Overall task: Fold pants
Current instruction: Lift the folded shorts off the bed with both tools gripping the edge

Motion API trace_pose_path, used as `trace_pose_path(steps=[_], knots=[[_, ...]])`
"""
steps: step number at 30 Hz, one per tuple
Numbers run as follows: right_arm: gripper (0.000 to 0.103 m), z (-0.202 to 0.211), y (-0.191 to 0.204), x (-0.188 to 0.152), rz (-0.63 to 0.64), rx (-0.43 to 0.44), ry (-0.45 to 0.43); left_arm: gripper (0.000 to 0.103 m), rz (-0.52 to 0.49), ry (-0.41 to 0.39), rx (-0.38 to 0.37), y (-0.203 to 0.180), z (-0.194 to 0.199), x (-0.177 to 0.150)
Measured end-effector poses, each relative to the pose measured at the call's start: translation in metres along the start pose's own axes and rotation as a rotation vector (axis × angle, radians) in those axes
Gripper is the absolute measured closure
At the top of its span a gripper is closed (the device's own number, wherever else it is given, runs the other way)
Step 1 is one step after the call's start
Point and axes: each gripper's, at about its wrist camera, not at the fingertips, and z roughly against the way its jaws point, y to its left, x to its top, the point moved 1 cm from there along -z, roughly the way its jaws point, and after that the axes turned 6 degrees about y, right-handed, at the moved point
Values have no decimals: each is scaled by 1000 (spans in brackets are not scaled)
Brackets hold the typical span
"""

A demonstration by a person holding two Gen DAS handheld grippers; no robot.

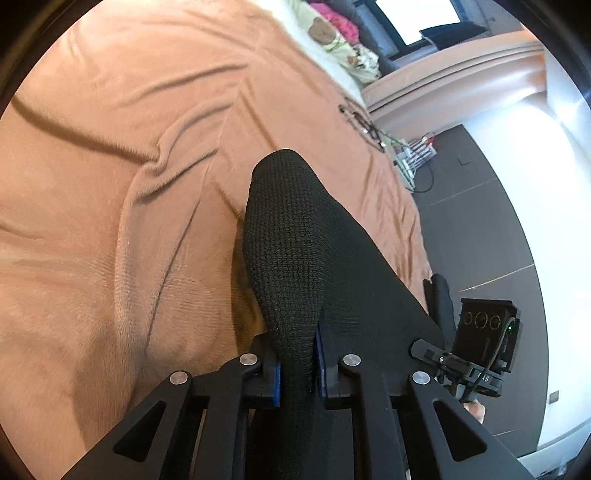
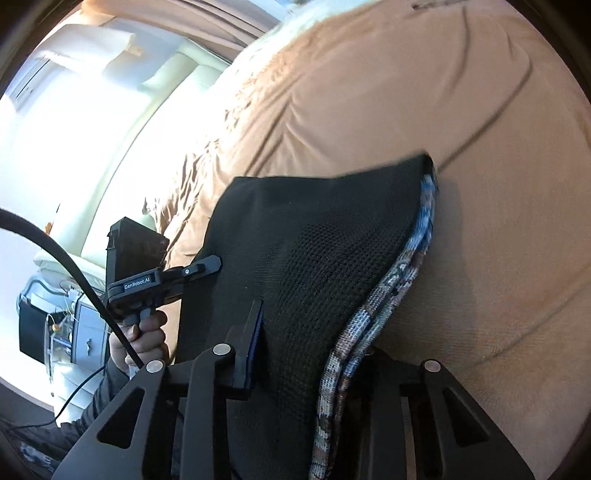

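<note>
The pants [image 1: 295,236] are black knit with a patterned blue-brown-white waistband [image 2: 384,291]. My left gripper [image 1: 299,365] is shut on a bunched fold of the black fabric, held above the tan bedspread [image 1: 110,184]. My right gripper [image 2: 306,350] is shut on the pants [image 2: 317,251] at the waistband; its right finger is hidden behind the fabric. The cloth stretches between both grippers. The right gripper shows at the lower right of the left wrist view [image 1: 476,343], and the left gripper at the left of the right wrist view [image 2: 162,280].
The tan bedspread [image 2: 424,92] is wrinkled and covers the bed. Pillows and a pink item [image 1: 340,33] lie at the bed's head. A dark floor [image 1: 480,221] with cables runs beside the bed. A white cabinet and drawers [image 2: 74,325] stand at the left.
</note>
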Motion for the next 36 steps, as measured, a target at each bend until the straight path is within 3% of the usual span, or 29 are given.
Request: trace_pose_path(steps=[14,26,36], knots=[[78,37,77,-36,148,-43,-137,89,-82,-142,-39,-44,73,-24],[78,57,138,-76,254,-47,-216,89,-121,-261,-4,-81,142,-54],[78,69,165,-101,328,-34,-271,90,-178,-359,33,-110,196,-77]])
